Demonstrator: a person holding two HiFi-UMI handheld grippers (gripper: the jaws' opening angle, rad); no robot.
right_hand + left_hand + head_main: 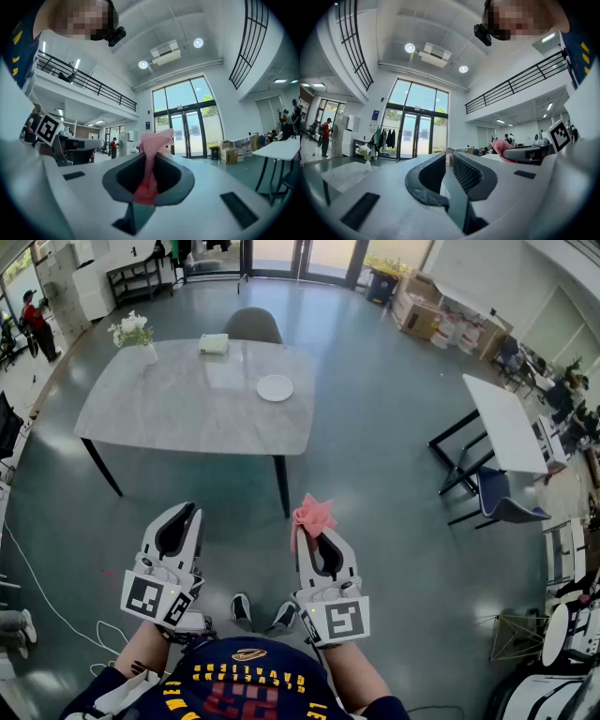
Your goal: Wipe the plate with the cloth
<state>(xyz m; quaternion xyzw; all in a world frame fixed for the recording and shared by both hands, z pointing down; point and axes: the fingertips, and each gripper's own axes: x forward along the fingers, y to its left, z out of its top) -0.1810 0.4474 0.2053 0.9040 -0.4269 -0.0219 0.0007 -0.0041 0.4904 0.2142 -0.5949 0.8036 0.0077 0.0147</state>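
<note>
A small white plate (275,387) lies near the right end of a grey marble table (178,413), well ahead of me across open floor. My right gripper (312,532) is shut on a crumpled pink cloth (313,512), which sticks up out of the jaw tips. In the right gripper view the cloth (151,161) fills the gap between the jaws of that gripper (152,152). My left gripper (180,517) is held level beside it, jaws nearly together with nothing between them (447,160). From the left gripper view the pink cloth (501,147) shows at the right.
On the table stand a vase of white flowers (134,334) and a pale folded item (214,343); a grey chair (253,324) is behind it. A white side table (506,423) and blue chair (506,504) stand at right. Cardboard boxes (422,301) are at the back.
</note>
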